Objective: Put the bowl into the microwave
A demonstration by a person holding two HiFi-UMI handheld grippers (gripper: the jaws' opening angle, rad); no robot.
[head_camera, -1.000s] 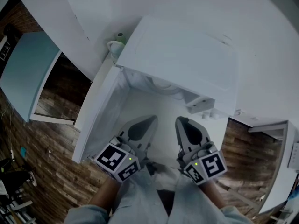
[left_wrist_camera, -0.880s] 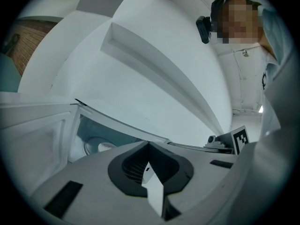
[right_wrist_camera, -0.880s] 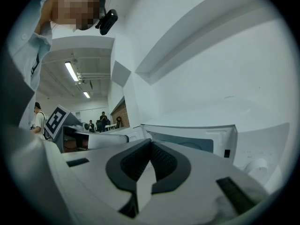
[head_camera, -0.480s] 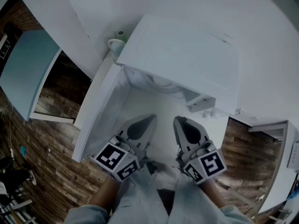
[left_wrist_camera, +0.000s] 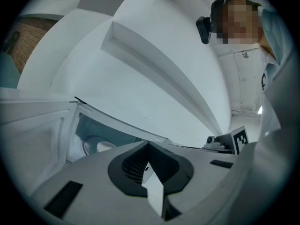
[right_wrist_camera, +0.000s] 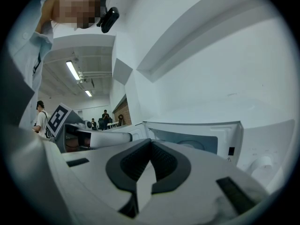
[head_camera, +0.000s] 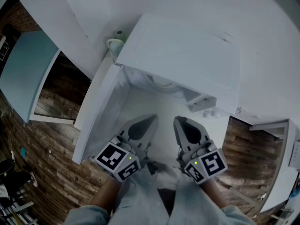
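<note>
One white table (head_camera: 161, 108) carries one white microwave (head_camera: 187, 55), seen from above, which takes up most of the head view. Its single door (head_camera: 99, 114) stands swung wide open on the left side. In front of the opening two grippers are held side by side, near each other but apart, both pointing toward the cavity. The left gripper (head_camera: 151, 120) is clenched, with its jaws pressed together on nothing. The right gripper (head_camera: 179, 121) is likewise clenched and empty. Each carries one marker cube, two in all, the left cube (head_camera: 117, 162) and the right cube (head_camera: 207, 165), at the ends nearest the person's two pale sleeves. One round white bowl (head_camera: 163, 84) sits inside the microwave cavity, just under the front edge of the top, well apart from both grippers. One small pale cup-like thing (head_camera: 115, 45) stands behind the microwave's left corner; what it is cannot be told.
</note>
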